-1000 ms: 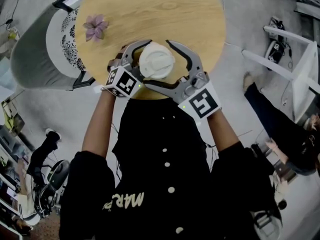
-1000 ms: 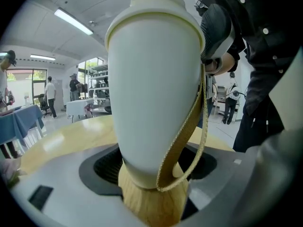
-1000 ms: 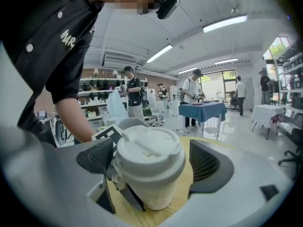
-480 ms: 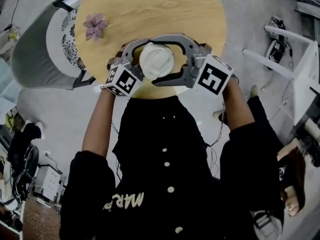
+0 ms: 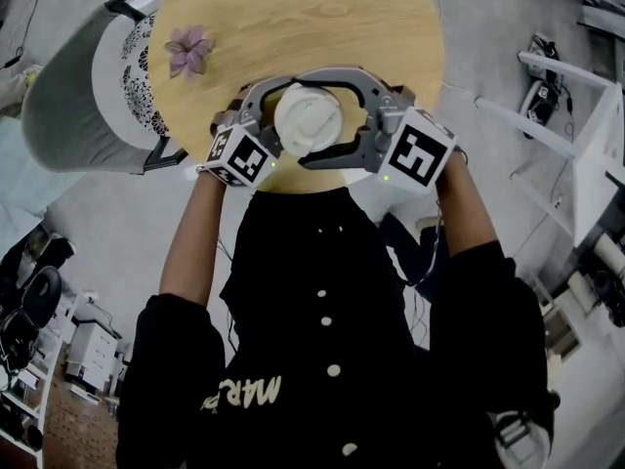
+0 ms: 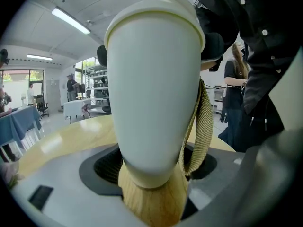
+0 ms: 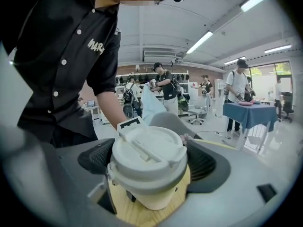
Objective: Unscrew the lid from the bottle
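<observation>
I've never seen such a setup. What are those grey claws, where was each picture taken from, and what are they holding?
No robot here: a person holds a two-jaw gripper in each hand. One picture comes from a camera on the person's head, looking down; the other two come from cameras riding on the grippers. On the round wooden table are a purple flower and a white bottle. The left gripper clamps the bottle's body. The right gripper has jaws that have just been closing and now sit round the lid, apparently gripping it, ready to unscrew.
</observation>
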Demonstrator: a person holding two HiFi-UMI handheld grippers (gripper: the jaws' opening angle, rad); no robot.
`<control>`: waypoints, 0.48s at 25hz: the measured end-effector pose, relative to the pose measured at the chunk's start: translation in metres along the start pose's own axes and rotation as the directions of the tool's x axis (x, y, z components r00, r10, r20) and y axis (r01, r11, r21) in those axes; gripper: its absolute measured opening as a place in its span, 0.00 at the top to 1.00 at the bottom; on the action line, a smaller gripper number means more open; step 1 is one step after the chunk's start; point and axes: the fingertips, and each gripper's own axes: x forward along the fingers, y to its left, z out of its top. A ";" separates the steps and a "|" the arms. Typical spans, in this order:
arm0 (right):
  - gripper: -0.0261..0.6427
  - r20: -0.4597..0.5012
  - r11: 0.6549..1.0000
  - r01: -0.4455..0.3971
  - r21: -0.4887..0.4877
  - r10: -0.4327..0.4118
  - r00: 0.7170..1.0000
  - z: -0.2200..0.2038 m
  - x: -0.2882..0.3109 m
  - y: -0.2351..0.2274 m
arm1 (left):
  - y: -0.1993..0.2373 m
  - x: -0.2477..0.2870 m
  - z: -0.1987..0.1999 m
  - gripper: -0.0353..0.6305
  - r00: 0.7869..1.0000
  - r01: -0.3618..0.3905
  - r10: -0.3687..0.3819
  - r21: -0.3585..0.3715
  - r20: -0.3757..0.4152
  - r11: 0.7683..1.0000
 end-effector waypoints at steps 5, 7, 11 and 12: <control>0.21 -0.013 0.972 0.212 0.101 -0.211 0.977 -0.005 -0.013 -0.007 | 0.000 0.000 0.001 0.41 1.000 -0.005 0.005 -0.003 0.000 1.000; 0.21 -0.012 0.940 0.318 0.121 -0.318 0.948 -0.005 -0.014 -0.008 | 0.001 0.000 0.001 0.41 1.000 -0.005 0.005 -0.003 0.002 1.000; 0.21 0.008 0.861 0.485 0.149 -0.492 0.871 -0.002 -0.009 -0.016 | 0.000 0.000 0.001 0.41 1.000 -0.011 0.011 -0.003 0.003 1.000; 0.21 0.009 0.846 0.508 0.163 -0.516 0.856 -0.002 -0.008 -0.018 | 0.000 0.000 0.001 0.41 1.000 -0.012 0.012 -0.003 0.002 1.000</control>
